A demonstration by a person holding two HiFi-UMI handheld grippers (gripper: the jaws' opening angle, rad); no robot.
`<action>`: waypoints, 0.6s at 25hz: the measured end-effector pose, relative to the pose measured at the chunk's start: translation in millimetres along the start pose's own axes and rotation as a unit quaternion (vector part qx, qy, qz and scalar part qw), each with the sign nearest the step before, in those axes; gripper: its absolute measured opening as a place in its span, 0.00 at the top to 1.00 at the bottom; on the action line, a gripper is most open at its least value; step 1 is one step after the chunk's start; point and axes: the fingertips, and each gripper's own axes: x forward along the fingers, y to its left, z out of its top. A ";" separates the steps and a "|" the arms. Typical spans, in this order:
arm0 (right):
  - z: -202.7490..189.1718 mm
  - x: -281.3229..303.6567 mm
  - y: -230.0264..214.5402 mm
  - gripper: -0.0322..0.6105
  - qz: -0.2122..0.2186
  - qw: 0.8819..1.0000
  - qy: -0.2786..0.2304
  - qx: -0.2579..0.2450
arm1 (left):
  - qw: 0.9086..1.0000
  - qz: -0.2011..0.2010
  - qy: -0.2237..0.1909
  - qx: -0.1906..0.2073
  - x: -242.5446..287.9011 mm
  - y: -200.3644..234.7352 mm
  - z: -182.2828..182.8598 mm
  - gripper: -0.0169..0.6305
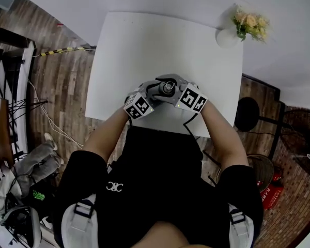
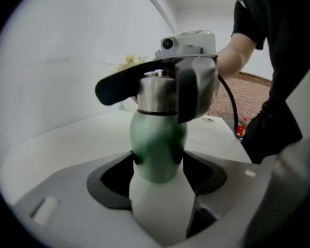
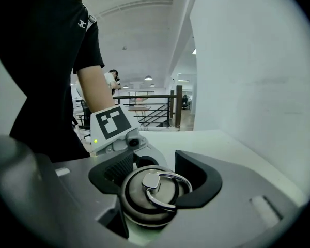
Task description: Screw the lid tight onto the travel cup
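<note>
Vase point(image 1: 227, 37) at table point(image 1: 144, 45) corner, far from cup point(image 2: 157, 149)

The travel cup's point(image 2: 157, 154) bottom is being cut off at the left gripper view's lower edge. In head view, its body is being hidden under left gripper point(image 1: 156, 91) and right gripper point(image 1: 178, 89).

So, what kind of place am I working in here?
Probably an open indoor hall or office-type workspace: a white table with flowers, a wood-look floor, and a railing with more lit rooms beyond.
</note>
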 end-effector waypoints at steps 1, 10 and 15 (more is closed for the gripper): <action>0.8 0.0 -2.4 0.55 -0.017 1.000 -0.006 0.004 | 1.000 0.004 -0.002 -0.004 0.2 0.4 -0.4 0.43; 6.8 0.0 -14.5 0.55 -0.139 0.989 -0.038 0.020 | 1.000 0.020 -0.006 -0.015 -1.1 -0.6 -2.3 0.43; 5.9 -6.6 -21.5 0.55 -0.198 0.978 -0.055 0.036 | 1.000 0.019 -0.004 -0.009 0.4 -2.6 -1.9 0.43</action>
